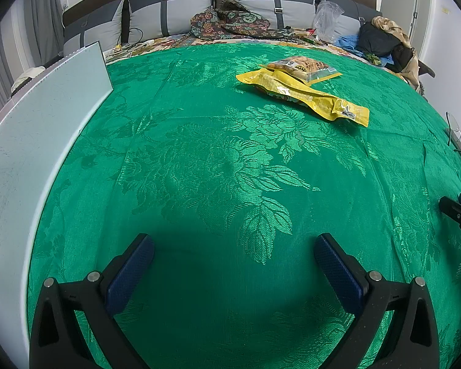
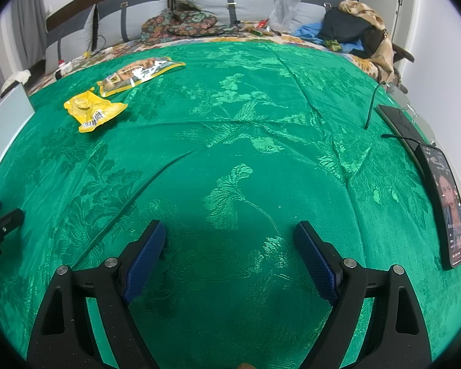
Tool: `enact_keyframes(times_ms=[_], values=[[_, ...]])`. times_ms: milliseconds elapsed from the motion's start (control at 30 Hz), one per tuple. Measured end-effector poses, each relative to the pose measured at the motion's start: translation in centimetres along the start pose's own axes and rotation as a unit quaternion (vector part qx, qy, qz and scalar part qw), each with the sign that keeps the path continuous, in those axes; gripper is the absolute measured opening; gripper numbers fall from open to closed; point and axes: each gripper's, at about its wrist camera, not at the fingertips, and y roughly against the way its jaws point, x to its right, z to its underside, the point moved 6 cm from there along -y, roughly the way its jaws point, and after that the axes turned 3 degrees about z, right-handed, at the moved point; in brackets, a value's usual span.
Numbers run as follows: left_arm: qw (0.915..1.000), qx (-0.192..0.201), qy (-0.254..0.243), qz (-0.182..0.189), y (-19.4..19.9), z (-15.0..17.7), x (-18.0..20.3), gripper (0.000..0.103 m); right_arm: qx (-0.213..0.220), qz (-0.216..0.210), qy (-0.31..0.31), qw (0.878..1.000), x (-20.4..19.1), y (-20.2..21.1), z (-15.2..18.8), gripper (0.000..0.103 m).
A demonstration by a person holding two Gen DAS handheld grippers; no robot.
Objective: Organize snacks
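A green cloth (image 1: 199, 141) with a woven pattern of flowers and leaves covers the whole work surface, lying mostly flat with a few long creases. Behind it runs a headboard lined with grey cushions (image 1: 169, 3), and along its foot lie a heap of dark flowered fabric (image 1: 230, 21), a crumpled clear plastic bag (image 1: 327, 15), something blue, and a black bag under tan cloth (image 1: 381, 38). The walls are white, with a grey curtain at the far left. A pale white panel (image 1: 30, 141) stands along the left edge of the cloth. On the right edge lie a lit phone (image 2: 450, 206) showing a face and a dark flat device (image 2: 398, 123) with a cable. The two snack packs sit on the far part of the cloth, well away from both claws: a yellow packet (image 1: 307, 95) with a barcode at its near end, and touching it just behind, a clear-fronted pack (image 1: 304, 66) of tan pieces with a yellow edge. Their printed writing is too small to read. The left gripper (image 1: 233, 252) hovers low over bare cloth with its blue pads spread wide, holding nothing. The right gripper (image 2: 229, 243) is likewise spread wide over bare cloth and empty.
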Motion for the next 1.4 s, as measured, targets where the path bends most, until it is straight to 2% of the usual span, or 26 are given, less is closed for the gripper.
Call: enact_keyframes(times_ms=[300, 400, 467, 533, 633, 733, 867, 1033, 1133, 1267, 1300, 1333, 1367, 1400], values=[[1.0, -0.004, 0.006, -0.004, 0.0, -0.2, 0.0, 0.103, 0.0, 0.0, 0.0, 1.0, 0.0, 0.0, 0.0, 0.089], [0.9988, -0.045, 0.022, -0.004, -0.4, -0.9, 0.5, 0.103, 0.0, -0.001, 0.0, 1.0, 0.0, 0.0, 0.0, 0.089], [0.9971, -0.062, 0.032, 0.03, -0.8, -2.2, 1.7, 0.102, 0.0, 0.0, 0.0, 1.0, 0.0, 0.0, 0.0, 0.089], [0.9957, -0.058, 0.043, 0.057, -0.8, -4.2, 3.1, 0.102, 0.0, 0.0, 0.0, 1.0, 0.0, 0.0, 0.0, 0.089], [0.9941, -0.042, 0.062, 0.078, -1.0, -8.5, 5.1, 0.103, 0.0, -0.001, -0.001, 1.0, 0.0, 0.0, 0.0, 0.089], [0.9892, -0.045, 0.106, 0.09, -2.5, -12.4, 6.5, 0.103, 0.0, -0.001, -0.001, 1.0, 0.0, 0.0, 0.1, 0.09], [0.9846, -0.07, 0.145, 0.068, -5.8, -14.7, 7.6, 0.102, 0.0, 0.0, -0.001, 1.0, 0.0, 0.0, 0.1, 0.09], [0.9852, -0.106, 0.134, 0.003, -9.2, -14.3, 8.5, 0.102, 0.0, -0.001, -0.001, 1.0, 0.0, 0.0, 0.1, 0.09], [0.9876, -0.095, 0.124, -0.016, -9.4, -13.4, 8.0, 0.103, 0.0, 0.0, -0.001, 1.0, 0.0, 0.0, 0.1, 0.09], [0.9898, -0.086, 0.113, -0.009, -9.1, -13.1, 7.1, 0.102, -0.001, 0.0, -0.001, 1.0, 0.0, 0.0, 0.1, 0.09], [0.9902, -0.085, 0.111, -0.004, -9.0, -13.0, 6.8, 0.101, -0.001, 0.0, -0.001, 1.0, 0.0, 0.0, 0.0, 0.09], [0.9911, -0.079, 0.107, 0.0, -8.6, -13.0, 6.6, 0.09, -0.001, 0.0, -0.001, 1.0, 0.0, 0.0, 0.0, 0.09], [0.9929, -0.067, 0.098, 0.011, -8.1, -13.0, 6.4, 0.068, -0.001, 0.0, -0.001, 1.0, 0.0, 0.0, 0.1, 0.09], [0.9937, -0.062, 0.089, 0.027, -7.8, -13.1, 6.3, 0.056, -0.001, 0.0, -0.001, 1.0, 0.0, 0.0, 0.1, 0.09]])
